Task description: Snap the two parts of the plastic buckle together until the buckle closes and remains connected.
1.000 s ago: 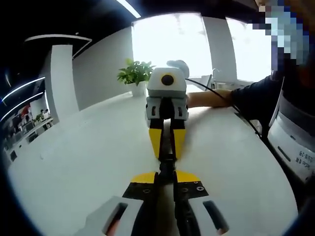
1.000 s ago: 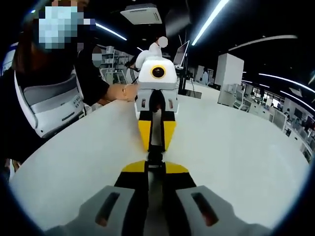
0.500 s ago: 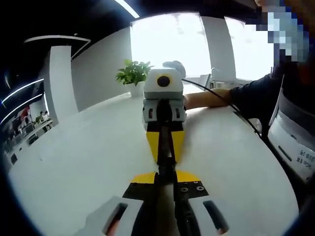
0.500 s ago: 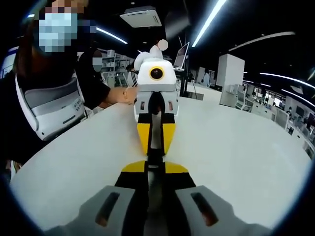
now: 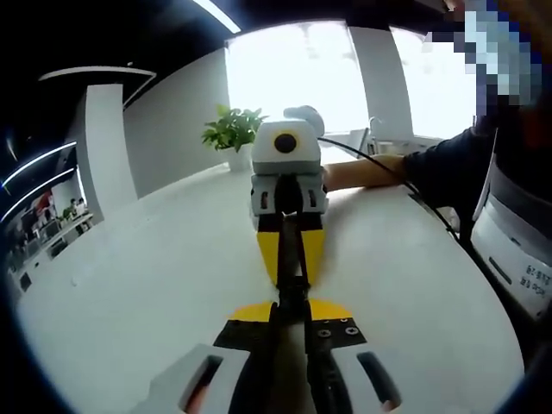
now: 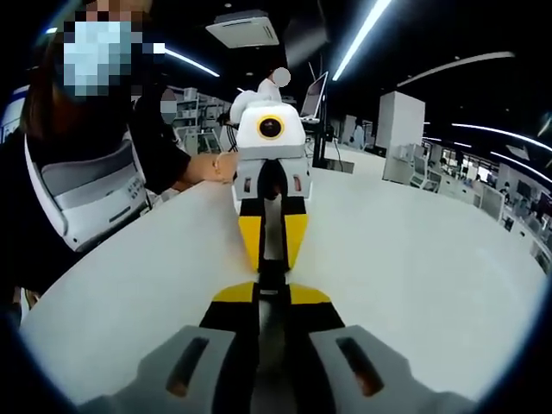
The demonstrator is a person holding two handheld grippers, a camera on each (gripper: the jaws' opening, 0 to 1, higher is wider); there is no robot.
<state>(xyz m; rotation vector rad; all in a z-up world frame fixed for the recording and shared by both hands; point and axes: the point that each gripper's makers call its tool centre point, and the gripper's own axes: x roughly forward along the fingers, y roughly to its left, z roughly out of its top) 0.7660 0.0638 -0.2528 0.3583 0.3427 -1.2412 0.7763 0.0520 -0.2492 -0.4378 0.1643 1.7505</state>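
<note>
Fingers [image 5: 291, 304] unchanged on buckle [image 5: 292, 274]

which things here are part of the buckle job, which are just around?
Job:
- buckle, black, held between both grippers
- left gripper
- right gripper
- table, the work surface

Just around:
- potted plant
- cable
- laptop
- white pillar

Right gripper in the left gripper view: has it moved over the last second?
Yes, slightly: the right gripper has come nearer, looming larger against the potted plant behind it.
</note>
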